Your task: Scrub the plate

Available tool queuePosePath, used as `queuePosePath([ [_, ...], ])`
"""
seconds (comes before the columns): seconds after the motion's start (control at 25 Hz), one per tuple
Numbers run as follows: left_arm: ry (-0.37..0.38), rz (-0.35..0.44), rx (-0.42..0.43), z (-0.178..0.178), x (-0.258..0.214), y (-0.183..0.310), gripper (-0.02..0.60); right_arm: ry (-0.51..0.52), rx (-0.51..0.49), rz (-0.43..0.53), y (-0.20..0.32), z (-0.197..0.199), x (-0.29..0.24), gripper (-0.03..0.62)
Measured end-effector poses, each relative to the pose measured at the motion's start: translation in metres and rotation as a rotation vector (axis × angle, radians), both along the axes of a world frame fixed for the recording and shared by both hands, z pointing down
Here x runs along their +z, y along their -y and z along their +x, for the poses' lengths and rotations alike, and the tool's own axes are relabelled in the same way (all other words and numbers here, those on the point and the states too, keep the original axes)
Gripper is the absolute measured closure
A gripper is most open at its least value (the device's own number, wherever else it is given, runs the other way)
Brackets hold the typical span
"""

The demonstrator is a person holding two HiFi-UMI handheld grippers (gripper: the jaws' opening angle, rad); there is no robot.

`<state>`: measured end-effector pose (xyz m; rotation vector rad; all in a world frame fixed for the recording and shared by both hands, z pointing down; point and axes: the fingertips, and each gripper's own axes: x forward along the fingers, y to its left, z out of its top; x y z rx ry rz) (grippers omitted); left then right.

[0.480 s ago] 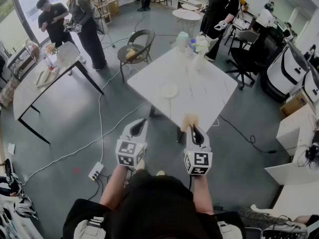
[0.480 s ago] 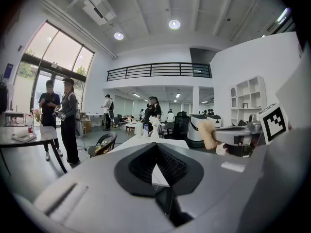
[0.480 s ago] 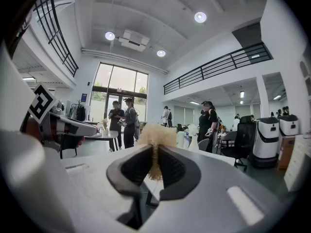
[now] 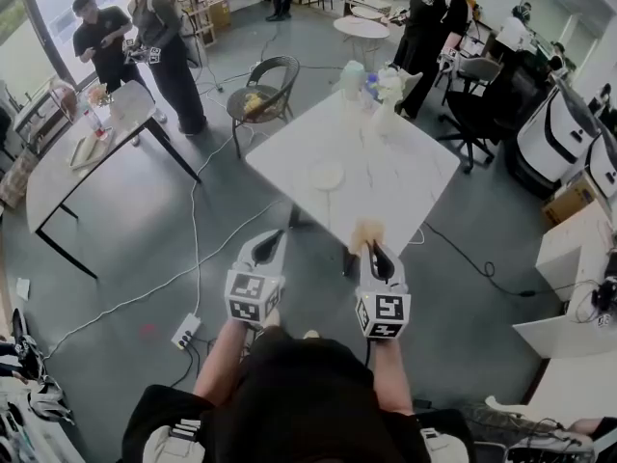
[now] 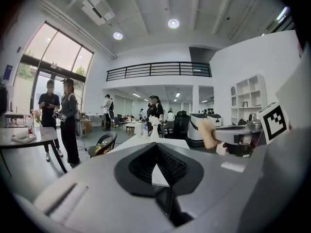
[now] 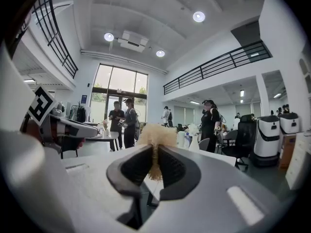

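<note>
Tan fibre scrubber [image 4: 366,231] stays clamped in right gripper [image 4: 372,251]; left gripper [image 4: 271,245] closed, empty. Neither shifts; plate [image 4: 327,177] lies untouched at 12 o'clock: scrubbing not begun

Left gripper [image 4: 272,241], fingers pressed together, right gripper [image 4: 373,251], fingers clamped on tan scrubber [image 4: 366,231], both near level

Plate [image 4: 327,177] is just a small pale disc on the desk [image 4: 415,177], surface unreadable, scrubber [image 6: 156,134] sits half buried between the clamping right gripper [image 6: 155,159] jaws, far-end items [image 4: 371,83] too blurred to name, person's torso [image 4: 299,394] cut by the bottom edge.
</note>
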<state>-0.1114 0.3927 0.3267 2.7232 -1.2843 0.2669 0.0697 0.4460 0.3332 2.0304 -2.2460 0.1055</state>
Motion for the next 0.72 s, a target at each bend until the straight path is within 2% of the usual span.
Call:
queuePosePath([
  [0.48,0.016,-0.017,-0.022,0.004,0.012,-0.004,0.575,0.017,-0.011,-0.021,-0.002,0.006,0.013,0.556],
  [0.72,0.02,-0.042,-0.028,0.003,0.018,0.018,0.575,0.031,-0.012,-0.034,0.018,0.007,0.021,0.556],
])
